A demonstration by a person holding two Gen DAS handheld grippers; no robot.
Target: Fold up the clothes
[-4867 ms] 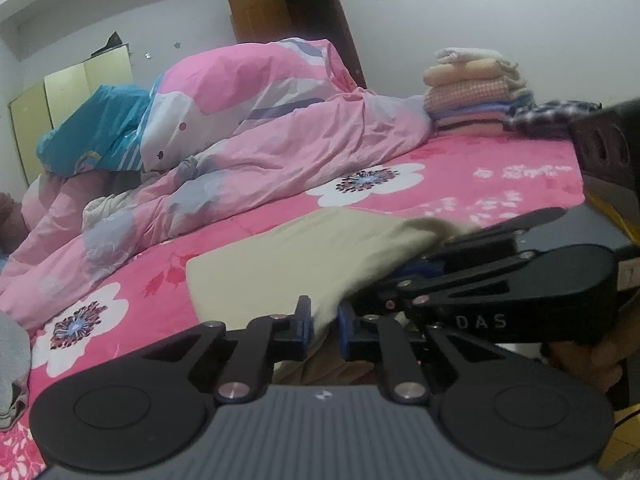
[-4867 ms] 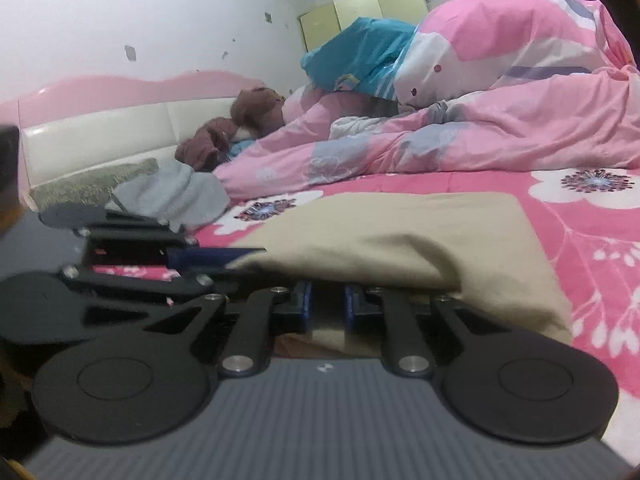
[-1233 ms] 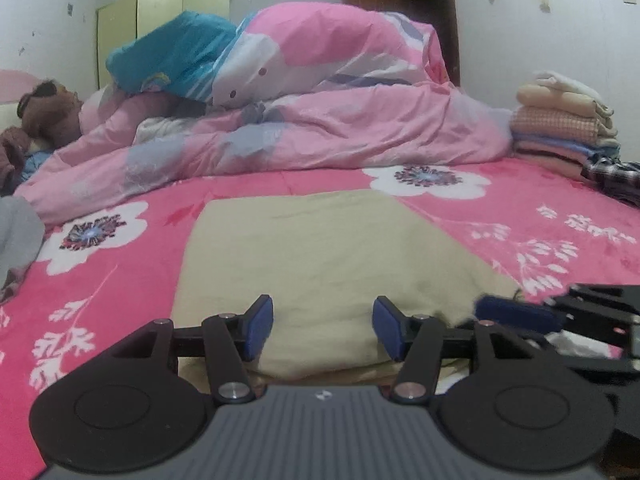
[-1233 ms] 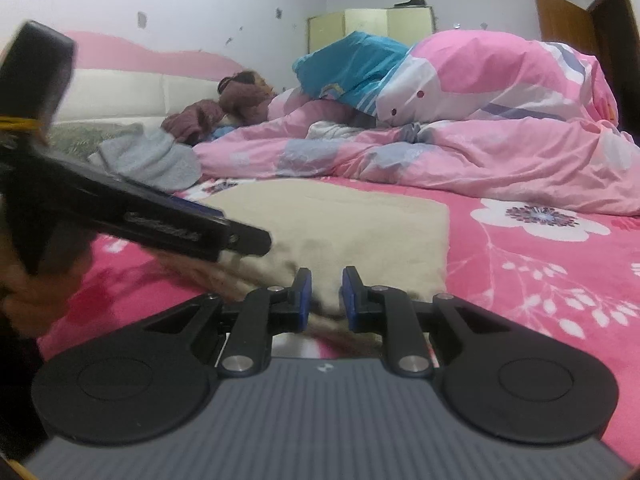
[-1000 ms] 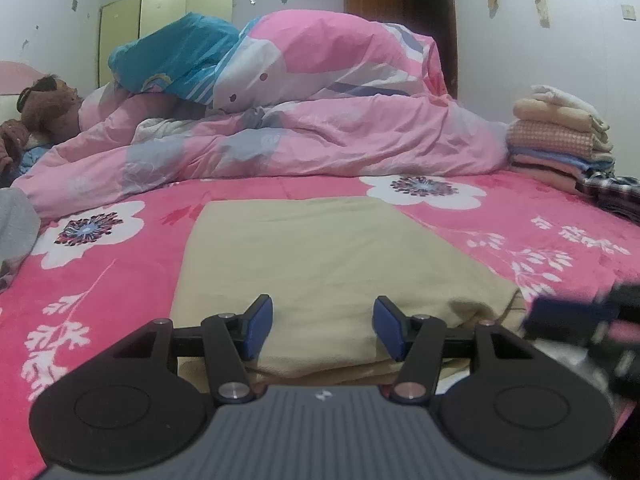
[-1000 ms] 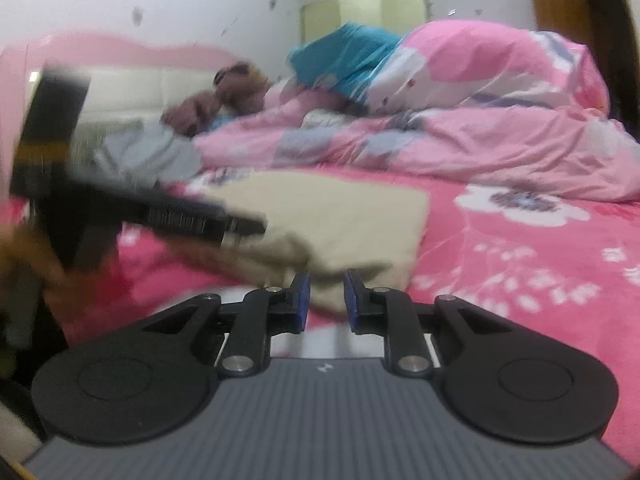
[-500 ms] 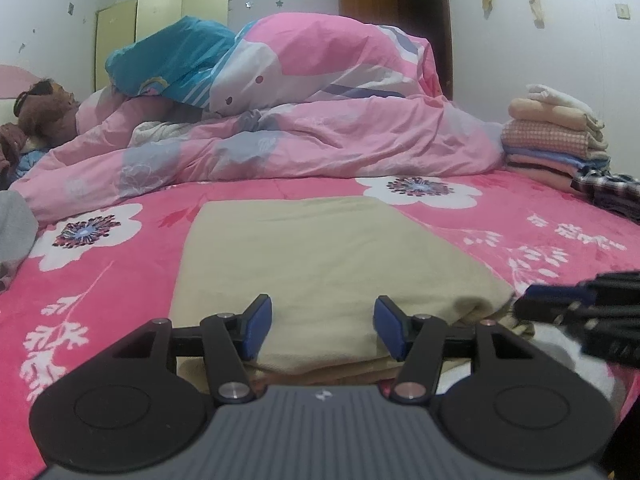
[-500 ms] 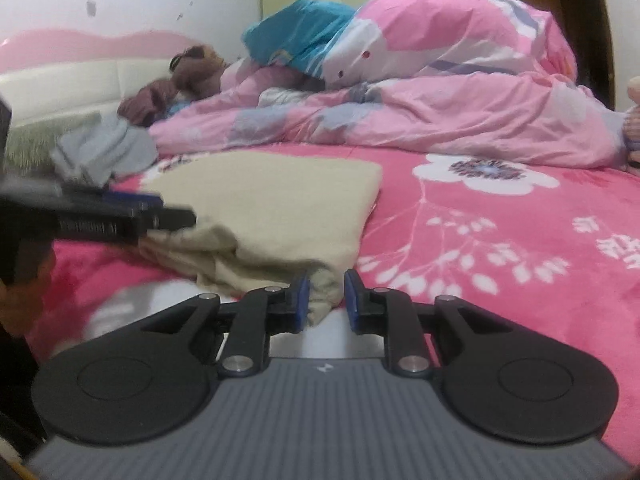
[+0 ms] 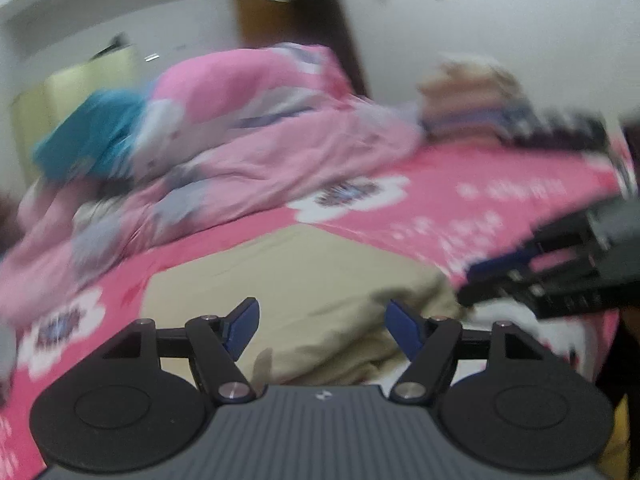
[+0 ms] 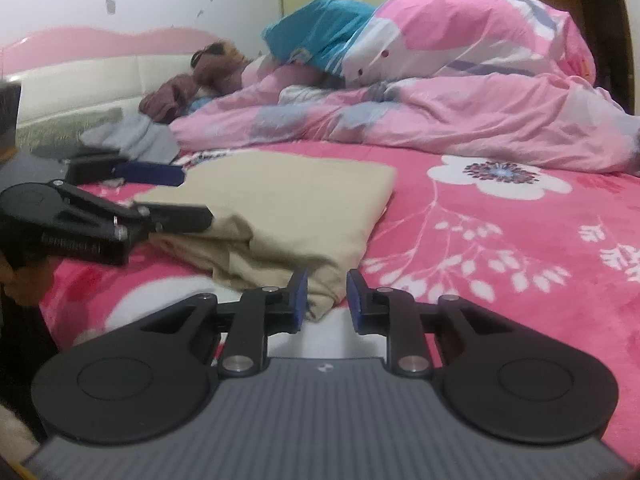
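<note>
**A:** Headboard [image 10: 80, 76] side first. Grey garment [image 10: 136, 140] lies at the far left of the bed, near your left gripper [image 10: 176, 196]. From the right wrist view that gripper comes in from the left with the near-left corner of the beige folded garment [image 10: 288, 208] between its fingers; jaws are opening, pads not pressing the cloth.

**B:** And its own view?

**A:** Blurred. Left gripper [image 9: 322, 326] shows blue pads spread wide, beige folded garment [image 9: 304, 288] in the gap and beyond, its near edge bunched in layers just in front of the fingers.

**B:** Middle of the bed?

**A:** Garment lies flat on the pink floral sheet [image 10: 500, 248], left and far edges straight, right edge running toward your right gripper [image 10: 327, 300]. Heaped pink duvet [image 10: 440, 112] bounds the far side, well apart from the garment.

**B:** Right side?

**A:** Your right gripper's jaws are opening; the garment's near-right corner sits just ahead of the gap, left pad beside it, no squeeze visible. Sheet to its right lies bare up to the duvet. Stack of folded clothes [image 9: 472, 96] stands at the far right edge.
</note>
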